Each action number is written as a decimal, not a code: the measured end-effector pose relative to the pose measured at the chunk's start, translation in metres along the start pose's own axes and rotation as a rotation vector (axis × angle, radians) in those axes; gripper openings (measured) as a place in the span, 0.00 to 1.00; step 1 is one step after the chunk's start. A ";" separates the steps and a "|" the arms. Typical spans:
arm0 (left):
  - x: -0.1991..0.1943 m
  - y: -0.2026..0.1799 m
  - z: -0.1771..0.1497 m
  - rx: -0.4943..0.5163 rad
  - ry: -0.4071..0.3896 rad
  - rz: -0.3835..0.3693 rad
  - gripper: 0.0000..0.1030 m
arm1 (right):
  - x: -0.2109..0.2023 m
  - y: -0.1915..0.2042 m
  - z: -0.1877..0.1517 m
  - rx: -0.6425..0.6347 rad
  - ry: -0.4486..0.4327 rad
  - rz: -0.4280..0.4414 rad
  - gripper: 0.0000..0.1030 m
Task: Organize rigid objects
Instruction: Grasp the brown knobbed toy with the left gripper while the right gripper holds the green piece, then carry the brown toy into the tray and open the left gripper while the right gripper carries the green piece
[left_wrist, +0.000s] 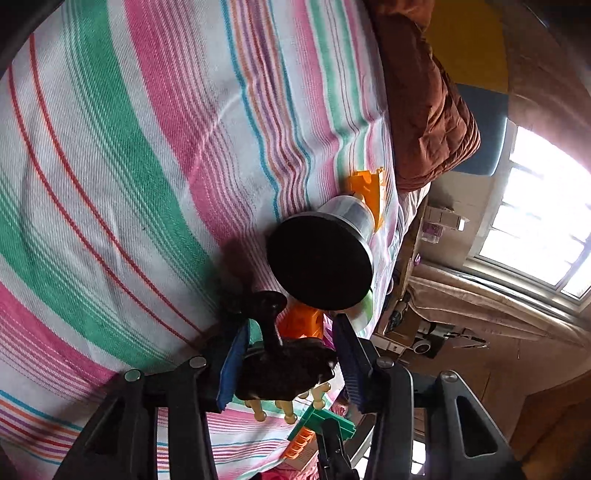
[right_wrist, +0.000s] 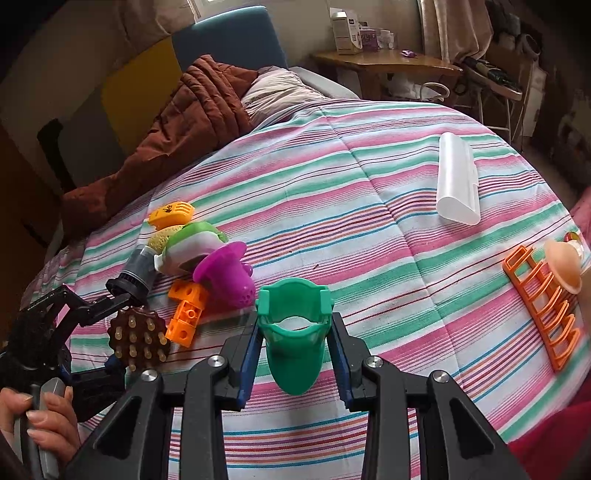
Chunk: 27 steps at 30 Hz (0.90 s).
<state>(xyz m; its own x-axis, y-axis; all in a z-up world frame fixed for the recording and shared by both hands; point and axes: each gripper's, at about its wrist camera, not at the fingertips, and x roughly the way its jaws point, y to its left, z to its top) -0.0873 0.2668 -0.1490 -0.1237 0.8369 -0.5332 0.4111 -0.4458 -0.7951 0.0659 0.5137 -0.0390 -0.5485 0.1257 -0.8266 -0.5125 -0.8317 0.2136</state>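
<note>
Risk: the left tongs (left_wrist: 284, 365), closed on the dark brown bristled brush (left_wrist: 284, 369) by its body, hold it just beside the black-capped jar (left_wrist: 321, 258) and orange block (left_wrist: 301, 323), so a careless lowering could knock the jar over or let the rounded brush slip between the pads. The right tongs (right_wrist: 295, 332) grip the green plastic piece (right_wrist: 295, 332) between both pads above the striped bed cover (right_wrist: 369, 184), and its smooth tapered shell could twist out if tilted. Both held items hang near the pile at the cover's left edge, well apart from the orange rack (right_wrist: 539, 306) and the translucent white case (right_wrist: 458, 181).
</note>
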 end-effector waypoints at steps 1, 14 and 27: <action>0.001 -0.002 -0.001 0.013 -0.001 0.006 0.31 | 0.000 0.000 0.000 0.000 -0.001 -0.001 0.35; 0.010 -0.048 -0.052 0.605 0.009 0.143 0.11 | 0.000 -0.003 0.000 0.013 -0.002 -0.008 0.35; -0.005 -0.060 -0.119 1.172 -0.169 0.365 0.16 | 0.005 -0.002 -0.002 0.018 0.025 0.007 0.35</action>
<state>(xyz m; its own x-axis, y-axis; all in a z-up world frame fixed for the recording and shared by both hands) -0.0041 0.3269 -0.0638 -0.3219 0.5918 -0.7390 -0.5992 -0.7317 -0.3249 0.0660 0.5151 -0.0444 -0.5358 0.1058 -0.8377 -0.5207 -0.8224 0.2292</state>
